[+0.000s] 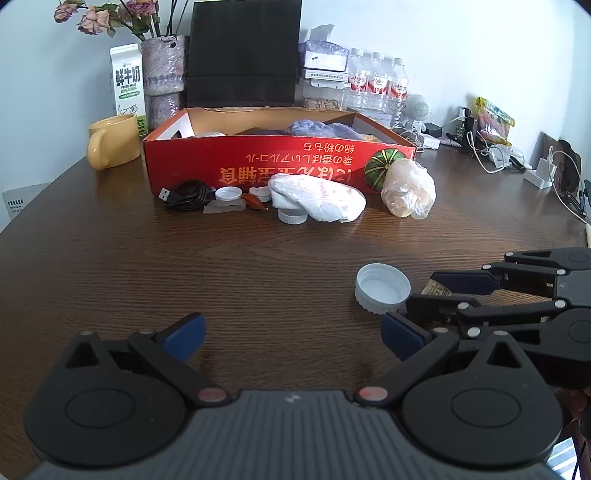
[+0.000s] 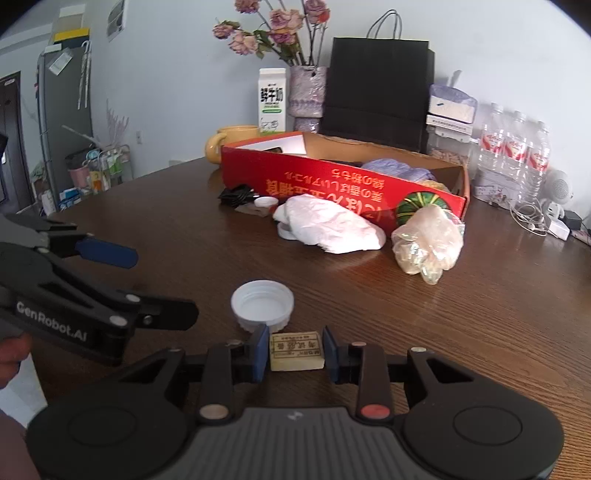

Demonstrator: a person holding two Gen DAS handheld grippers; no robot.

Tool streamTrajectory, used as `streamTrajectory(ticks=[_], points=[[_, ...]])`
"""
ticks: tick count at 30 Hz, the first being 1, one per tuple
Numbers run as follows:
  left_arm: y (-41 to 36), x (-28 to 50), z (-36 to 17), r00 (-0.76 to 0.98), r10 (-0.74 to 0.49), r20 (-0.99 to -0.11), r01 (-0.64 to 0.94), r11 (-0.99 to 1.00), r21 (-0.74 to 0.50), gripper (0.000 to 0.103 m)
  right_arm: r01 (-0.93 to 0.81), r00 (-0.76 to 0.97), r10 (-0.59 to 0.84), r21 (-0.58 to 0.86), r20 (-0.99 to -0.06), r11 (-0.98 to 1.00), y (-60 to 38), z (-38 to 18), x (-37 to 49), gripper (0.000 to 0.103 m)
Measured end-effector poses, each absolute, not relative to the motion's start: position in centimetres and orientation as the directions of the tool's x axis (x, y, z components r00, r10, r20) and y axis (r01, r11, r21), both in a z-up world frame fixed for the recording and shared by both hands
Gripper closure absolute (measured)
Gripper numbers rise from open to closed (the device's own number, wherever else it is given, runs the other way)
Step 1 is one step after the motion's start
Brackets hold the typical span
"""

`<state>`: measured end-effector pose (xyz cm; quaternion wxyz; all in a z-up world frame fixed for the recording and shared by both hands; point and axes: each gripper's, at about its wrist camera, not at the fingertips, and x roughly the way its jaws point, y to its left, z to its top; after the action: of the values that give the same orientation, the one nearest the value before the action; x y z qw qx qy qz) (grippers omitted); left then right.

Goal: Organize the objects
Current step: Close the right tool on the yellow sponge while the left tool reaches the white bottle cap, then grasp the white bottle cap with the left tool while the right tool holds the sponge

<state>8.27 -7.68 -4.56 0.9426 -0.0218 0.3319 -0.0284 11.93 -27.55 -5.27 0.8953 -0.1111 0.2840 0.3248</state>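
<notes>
Domestic room: dark wood-grain worktop bearing a white milk carton, dried pink flowers beside it, bottled water further right.

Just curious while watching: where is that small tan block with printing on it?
In the right wrist view, the tan block sits between the right gripper's blue pads, just in front of the white cap.

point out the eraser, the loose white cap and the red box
eraser [image 2: 296,350], right wrist view, on its labelled top face
white cap [image 2: 263,304], right wrist view, on its hollow inside
red box [image 1: 258,166], left wrist view, on its printed front wall
</notes>
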Motion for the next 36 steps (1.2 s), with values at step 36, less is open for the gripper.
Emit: streamTrajectory(ticks=[36], points=[[-13.0,12.7,-5.2,0.761,-0.091,-0.642,0.104,0.994,-0.018,0.039,-0.490,0.774,0.454,0.037,-0.442,0.871,-31.5,-4.1,14.6,0.073]])
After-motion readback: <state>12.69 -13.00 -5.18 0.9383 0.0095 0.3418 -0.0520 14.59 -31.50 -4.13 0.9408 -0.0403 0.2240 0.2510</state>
